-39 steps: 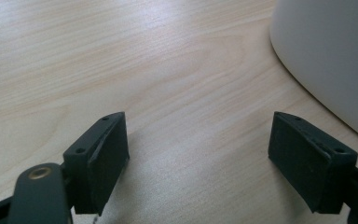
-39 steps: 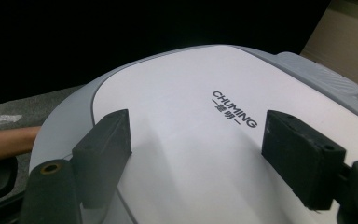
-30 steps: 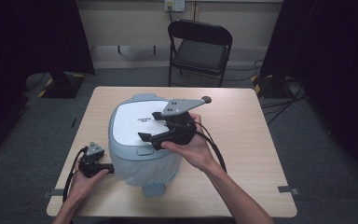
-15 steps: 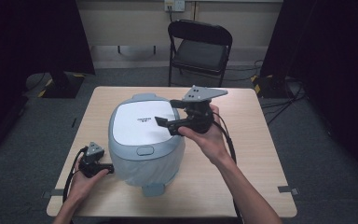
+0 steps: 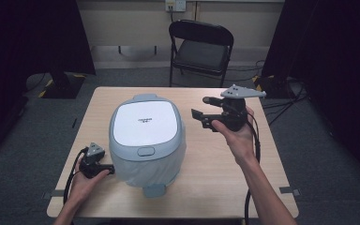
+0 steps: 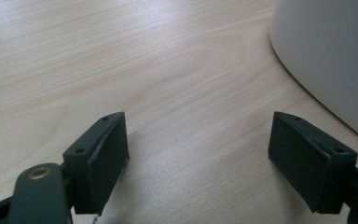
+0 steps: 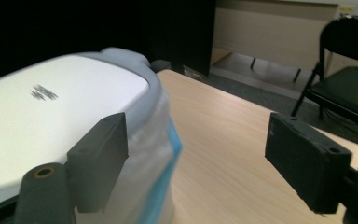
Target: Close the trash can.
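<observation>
A rice cooker [image 5: 145, 140] with a white lid and a pale blue-grey body stands in the middle of the wooden table [image 5: 215, 173]. My right gripper [image 5: 202, 108] hovers above the table just right of the cooker and points left at it. It is open, its jaws have just been opening, and nothing is between them. In the right gripper view [image 7: 196, 144] the cooker [image 7: 51, 121] lies to the left. My left gripper [image 5: 108, 168] rests on the table against the cooker's lower left side, open. In the left gripper view [image 6: 196, 149] bare wood lies between the jaws and the cooker's wall [image 6: 335, 56] curves at right.
A black folding chair [image 5: 201, 47] stands behind the table's far edge; the right gripper view shows the chair [image 7: 349, 88] too. Dark curtains hang on both sides of the room. Cables trail from each gripper toward the near table edge.
My right gripper has moved right, from over the cooker's lid to the air beside the cooker. The left hand has stayed where it was.
</observation>
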A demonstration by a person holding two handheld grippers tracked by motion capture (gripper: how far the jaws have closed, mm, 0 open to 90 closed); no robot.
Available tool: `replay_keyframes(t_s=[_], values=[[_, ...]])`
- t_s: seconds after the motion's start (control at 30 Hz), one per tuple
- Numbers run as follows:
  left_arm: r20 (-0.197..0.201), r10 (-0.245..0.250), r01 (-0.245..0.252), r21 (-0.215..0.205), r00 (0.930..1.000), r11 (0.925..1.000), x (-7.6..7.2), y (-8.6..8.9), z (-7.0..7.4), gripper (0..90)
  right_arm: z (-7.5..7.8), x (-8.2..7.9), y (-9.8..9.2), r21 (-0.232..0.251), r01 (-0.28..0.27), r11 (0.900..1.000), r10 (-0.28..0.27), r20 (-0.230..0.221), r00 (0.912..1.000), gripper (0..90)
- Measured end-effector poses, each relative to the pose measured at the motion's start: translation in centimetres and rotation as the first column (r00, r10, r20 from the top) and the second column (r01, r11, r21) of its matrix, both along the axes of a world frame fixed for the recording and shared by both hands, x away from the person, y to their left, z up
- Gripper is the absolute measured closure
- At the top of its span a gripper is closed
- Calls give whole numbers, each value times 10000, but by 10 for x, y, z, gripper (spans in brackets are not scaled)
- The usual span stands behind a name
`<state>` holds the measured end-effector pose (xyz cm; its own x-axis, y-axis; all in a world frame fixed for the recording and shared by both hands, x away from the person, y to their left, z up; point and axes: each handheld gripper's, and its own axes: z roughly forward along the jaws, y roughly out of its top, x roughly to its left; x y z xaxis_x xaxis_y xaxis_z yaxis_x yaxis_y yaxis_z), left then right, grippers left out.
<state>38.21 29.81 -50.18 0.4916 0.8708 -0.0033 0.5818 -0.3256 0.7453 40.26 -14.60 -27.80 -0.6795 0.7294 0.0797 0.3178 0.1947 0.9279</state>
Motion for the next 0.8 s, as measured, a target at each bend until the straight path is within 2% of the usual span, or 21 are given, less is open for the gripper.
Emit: replay_keyframes(t_s=[0.1, 0.17, 0.4, 0.6, 0.7, 0.73, 0.8], values=[[4, 6, -6, 9, 10000, 10000, 0, 0, 0, 195, -11, -1, -14, -60, 339, 9994, -340, -219, 9992, 204], [-2, 10, -10, 6, 10000, 10000, 0, 0, 0, 195, -20, -1, -24, -39, 400, 9992, -401, -581, 9975, 203], [-3, 0, 0, -4, 10000, 10000, 0, 0, 0, 195, -53, -3, -55, -133, 1119, 9936, -1127, -1228, 9860, 195], [-5, -68, 68, 28, 10000, 10000, 1, 1, 0, 191, -86, -8, -79, -208, 1626, 9865, -1637, -1750, 9709, 196], [-2, -38, 38, 7, 10000, 10000, 1, 0, 0, 190, -100, -12, -88, -557, 1885, 9805, -1957, -1876, 9625, 199], [-3, -34, 34, 8, 10000, 10000, 1, 0, 0, 189, -104, -13, -92, -630, 1987, 9780, -2073, -1928, 9591, 200], [-27, -26, 26, -47, 10000, 10000, 1, 0, 0, 189, -113, -16, -100, -921, 2447, 9652, -2578, -1792, 9494, 196]])
